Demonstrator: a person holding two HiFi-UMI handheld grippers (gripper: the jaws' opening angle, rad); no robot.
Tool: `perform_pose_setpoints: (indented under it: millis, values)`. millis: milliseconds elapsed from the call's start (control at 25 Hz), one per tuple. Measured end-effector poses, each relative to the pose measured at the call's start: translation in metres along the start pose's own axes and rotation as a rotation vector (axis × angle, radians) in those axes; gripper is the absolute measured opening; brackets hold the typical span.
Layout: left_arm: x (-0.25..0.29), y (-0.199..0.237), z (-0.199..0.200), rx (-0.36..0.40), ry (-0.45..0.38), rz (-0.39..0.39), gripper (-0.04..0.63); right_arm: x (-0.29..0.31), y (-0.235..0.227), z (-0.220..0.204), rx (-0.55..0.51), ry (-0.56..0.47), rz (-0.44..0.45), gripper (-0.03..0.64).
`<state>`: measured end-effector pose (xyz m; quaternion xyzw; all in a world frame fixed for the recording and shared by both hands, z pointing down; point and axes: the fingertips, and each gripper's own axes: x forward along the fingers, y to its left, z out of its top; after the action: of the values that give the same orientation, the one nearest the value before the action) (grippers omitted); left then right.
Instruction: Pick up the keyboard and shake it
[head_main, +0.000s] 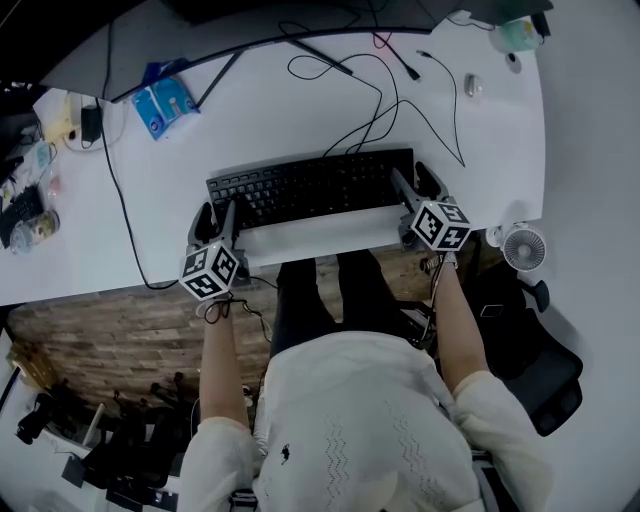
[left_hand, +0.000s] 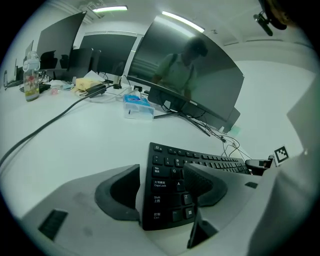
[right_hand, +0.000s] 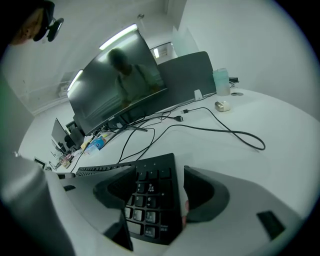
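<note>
Keyboard (head_main: 310, 188): black, lying flat on the white tabletop (head_main: 250, 110), long side along the near edge, roughly mid-way between the left and right edges.

Left gripper (head_main: 218, 215): at the keyboard's left end, angled down toward it. In the left gripper view the jaws stand wide apart. One jaw sits on the tabletop just beside the end of the keyboard, and the other hangs over the letter keys. The left end lies between them, and the pads are not clamped on it. Nothing held.

Right gripper (head_main: 415, 182): at the keyboard's right end, a mirror of the left. In the right gripper view the jaws are also spread wide. One is over the number keys and the other is just beside the keyboard's right edge. I cannot tell whether that pad touches the edge. No squeeze visible, nothing held.

Marker cubes on both grippers face up toward the head camera, near the tabletop's near edge. The person's forearms reach in from below.

Other items:
- Monitor (left_hand: 190, 70): dark, curved, along the far edge.
- Cables (head_main: 400, 110): black, looping across the tabletop between the monitor and the keyboard's right half.
- Tissue pack (head_main: 160, 103): blue, toward the far left.
- Cup (head_main: 517, 35): pale, at the far right corner.
- Fan (head_main: 524, 247): small, white, at the near right corner.
</note>
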<state>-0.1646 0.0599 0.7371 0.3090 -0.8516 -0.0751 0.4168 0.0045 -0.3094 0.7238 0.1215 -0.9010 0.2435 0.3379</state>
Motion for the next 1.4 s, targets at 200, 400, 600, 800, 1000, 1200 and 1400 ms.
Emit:
perform_pose_setpoints:
  millis: [200,400,600,800,1000,1200,1400]
  values:
    - [0.006,0.002,-0.001,-0.024,0.023,-0.018,0.262,0.006,-0.003,-0.004,0.046,0.022,-0.009,0.288]
    - [0.008,0.0,0.0,-0.032,0.064,-0.069,0.262,0.008,-0.004,-0.006,0.06,0.052,0.004,0.288]
    - [0.017,-0.004,0.005,-0.047,0.077,-0.129,0.262,0.009,-0.006,-0.006,0.117,0.049,0.032,0.281]
    - [0.02,-0.005,0.008,-0.055,0.073,-0.121,0.264,0.009,-0.006,-0.004,0.143,0.037,0.03,0.278]
    - [0.021,-0.004,0.007,-0.041,0.06,-0.085,0.265,0.011,-0.005,-0.005,0.108,0.033,-0.01,0.279]
    - [0.021,-0.004,0.007,-0.053,0.063,-0.069,0.265,0.011,-0.006,-0.006,0.096,0.033,-0.032,0.276]
    - [0.022,-0.004,0.006,-0.06,0.074,-0.058,0.265,0.012,-0.003,-0.007,0.06,0.045,-0.016,0.261]
